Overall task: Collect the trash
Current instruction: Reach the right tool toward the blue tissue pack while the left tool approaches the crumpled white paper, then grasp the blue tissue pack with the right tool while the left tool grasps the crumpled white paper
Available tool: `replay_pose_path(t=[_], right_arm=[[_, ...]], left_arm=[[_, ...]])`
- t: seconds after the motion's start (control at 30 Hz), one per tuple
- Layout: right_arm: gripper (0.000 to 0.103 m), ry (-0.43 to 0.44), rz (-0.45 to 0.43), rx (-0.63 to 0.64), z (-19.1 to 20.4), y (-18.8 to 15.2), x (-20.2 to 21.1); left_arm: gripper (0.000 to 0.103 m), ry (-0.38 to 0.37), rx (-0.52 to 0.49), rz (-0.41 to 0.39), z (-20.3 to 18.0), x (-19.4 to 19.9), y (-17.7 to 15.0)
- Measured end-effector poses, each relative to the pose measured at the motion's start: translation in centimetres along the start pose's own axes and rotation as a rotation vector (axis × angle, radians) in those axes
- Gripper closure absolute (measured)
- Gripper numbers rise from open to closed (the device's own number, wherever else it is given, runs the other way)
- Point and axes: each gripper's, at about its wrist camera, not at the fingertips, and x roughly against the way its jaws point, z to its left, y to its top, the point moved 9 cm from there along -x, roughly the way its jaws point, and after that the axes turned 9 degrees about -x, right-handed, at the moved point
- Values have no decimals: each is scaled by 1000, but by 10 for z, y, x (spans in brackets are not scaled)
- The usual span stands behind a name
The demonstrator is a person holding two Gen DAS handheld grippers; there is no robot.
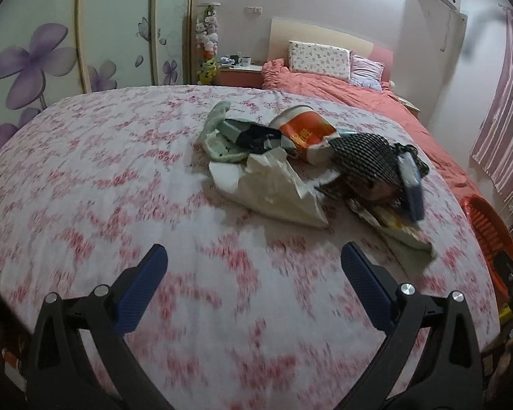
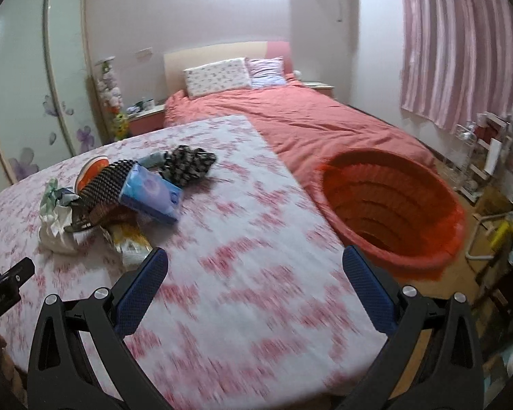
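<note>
A heap of trash lies on a flower-print cloth (image 1: pixel 85 177): a cream plastic bag (image 1: pixel 277 188), an orange and white cup (image 1: pixel 304 130), a black ribbed mesh (image 1: pixel 366 160), a blue tissue pack (image 1: pixel 410 188) and a pale green wrapper (image 1: pixel 219 133). My left gripper (image 1: pixel 253 263) is open and empty, short of the heap. In the right wrist view the same tissue pack (image 2: pixel 150 194), the mesh (image 2: pixel 106 181) and a black-and-white patterned piece (image 2: pixel 188 164) lie at the left. My right gripper (image 2: pixel 253 266) is open and empty above the cloth (image 2: pixel 242 239).
An orange basket (image 2: pixel 393 205) stands on the floor right of the cloth's edge, also at the right edge of the left wrist view (image 1: pixel 489 229). A bed with a red cover (image 2: pixel 307 119) lies behind. A wardrobe (image 1: pixel 51 51), curtains (image 2: pixel 461 44) and cluttered shelves (image 2: pixel 496 171) surround.
</note>
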Motion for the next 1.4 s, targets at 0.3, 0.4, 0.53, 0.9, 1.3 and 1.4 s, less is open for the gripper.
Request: replay_pose_path(t=[0.3,0.4,0.53,0.9,1.3,1.4], right_arm=[[2,202,176,-11,62,3,-57],[5,209,184,32,81,1,-69],[23,210,201,88,100,-2,-81],[64,258,229,72,104,6,-96],[65,292,233,-19,87,13,-91],[65,301,231,-56,78,16,-89]], left_arm=[[4,-23,19,61,4,-48,24],[5,-21,22,68,6,-58,29],[8,-13,11,74,9,-67,33],[11,-22,15,78,15,-79,40],[10,-74,27,90,9,-80,36],[10,-73,26,91,8,-81,36]])
